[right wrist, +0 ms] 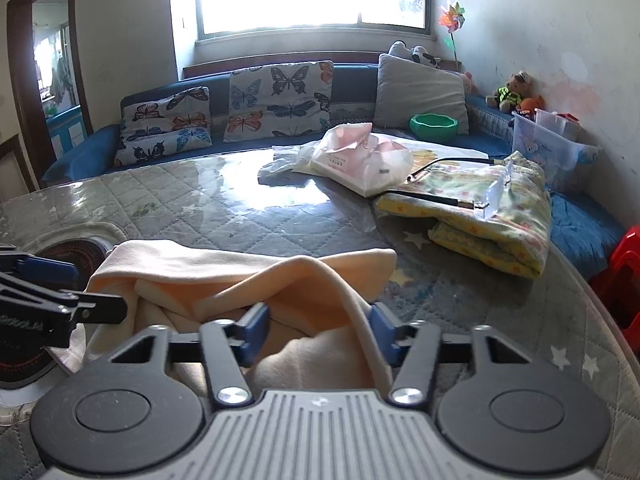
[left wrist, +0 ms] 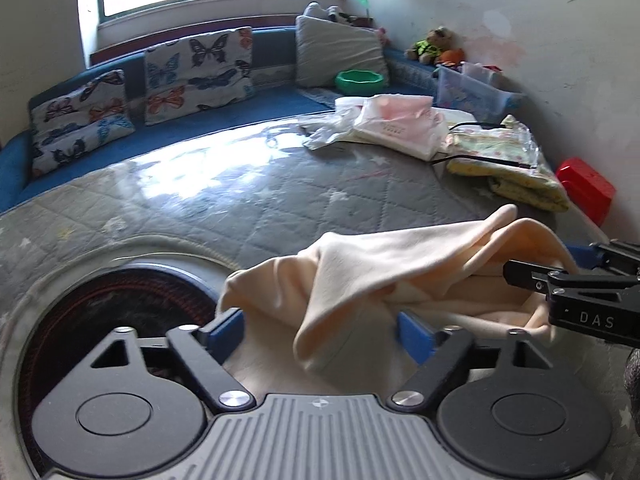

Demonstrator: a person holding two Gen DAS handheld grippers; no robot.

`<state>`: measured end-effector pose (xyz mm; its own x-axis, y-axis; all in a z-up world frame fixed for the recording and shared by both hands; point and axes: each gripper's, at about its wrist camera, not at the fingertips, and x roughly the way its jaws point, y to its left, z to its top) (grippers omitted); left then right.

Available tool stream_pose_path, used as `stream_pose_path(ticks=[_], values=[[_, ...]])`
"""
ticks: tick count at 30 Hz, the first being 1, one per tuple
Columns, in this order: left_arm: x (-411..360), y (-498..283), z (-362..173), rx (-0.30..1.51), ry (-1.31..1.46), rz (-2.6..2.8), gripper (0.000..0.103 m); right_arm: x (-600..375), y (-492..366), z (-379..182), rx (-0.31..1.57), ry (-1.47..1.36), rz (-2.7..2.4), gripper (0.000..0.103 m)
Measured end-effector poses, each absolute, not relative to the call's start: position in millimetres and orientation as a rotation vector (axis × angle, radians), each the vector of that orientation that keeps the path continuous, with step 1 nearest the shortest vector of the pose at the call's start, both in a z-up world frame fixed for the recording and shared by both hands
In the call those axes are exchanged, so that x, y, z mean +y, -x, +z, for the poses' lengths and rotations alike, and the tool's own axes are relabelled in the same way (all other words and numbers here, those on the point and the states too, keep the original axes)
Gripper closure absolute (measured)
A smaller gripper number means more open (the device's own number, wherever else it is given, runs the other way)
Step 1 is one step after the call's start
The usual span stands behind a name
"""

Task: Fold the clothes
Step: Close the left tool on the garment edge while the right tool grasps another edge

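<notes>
Right, left wrist view: left gripper (left wrist: 320,330) sits at the near edge of the quilted table (left wrist: 248,200), jaws fairly wide, a fold of the cream garment (left wrist: 400,264) hanging between the blue pads (left wrist: 414,336), not visibly pinched. Right gripper (left wrist: 516,274) comes in from the right edge with its tips against the same cloth. To do this well: close on one clean edge only, not the bunched layers, and match heights before lifting. Its side reads "DAS", rest cut off

Right wrist view: right gripper (right wrist: 316,332) jaws at mid gap, a cloth edge lying against the right pad, grip unconfirmed. Garment (right wrist: 240,276) bunched at the near edge. Left gripper (right wrist: 60,292) at its left end. Bag (right wrist: 360,160) label unreadable
</notes>
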<state>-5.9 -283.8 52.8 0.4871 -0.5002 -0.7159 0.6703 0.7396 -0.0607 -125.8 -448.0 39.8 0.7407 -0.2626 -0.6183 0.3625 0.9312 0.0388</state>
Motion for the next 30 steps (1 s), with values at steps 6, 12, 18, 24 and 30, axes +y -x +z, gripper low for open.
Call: stream_pose_path(ticks=[6,12,18,24,30], values=[[-287.1,2.7,46.9,0.810,-0.223,-0.781,0.069,-457.8,135.1,40.3,0.629,-0.194,-0.361,0.079],[-287.7,10.2,50.0,0.772,-0.233,-0.800,0.084,-459.2,145.3,44.7,0.582,-0.206,-0.366,0.088],[-279.4,16.6,55.9,0.749,-0.230,-0.807,0.088,-461.2,158.0,55.2,0.523,-0.220,-0.385,0.100],[-270.3,22.2,62.1,0.727,-0.223,-0.802,0.090,-455.2,159.8,56.4,0.535,-0.178,-0.380,0.100],[-258.8,30.7,73.4,0.694,-0.213,-0.789,0.090,-443.8,152.3,59.0,0.533,-0.128,-0.359,0.099]])
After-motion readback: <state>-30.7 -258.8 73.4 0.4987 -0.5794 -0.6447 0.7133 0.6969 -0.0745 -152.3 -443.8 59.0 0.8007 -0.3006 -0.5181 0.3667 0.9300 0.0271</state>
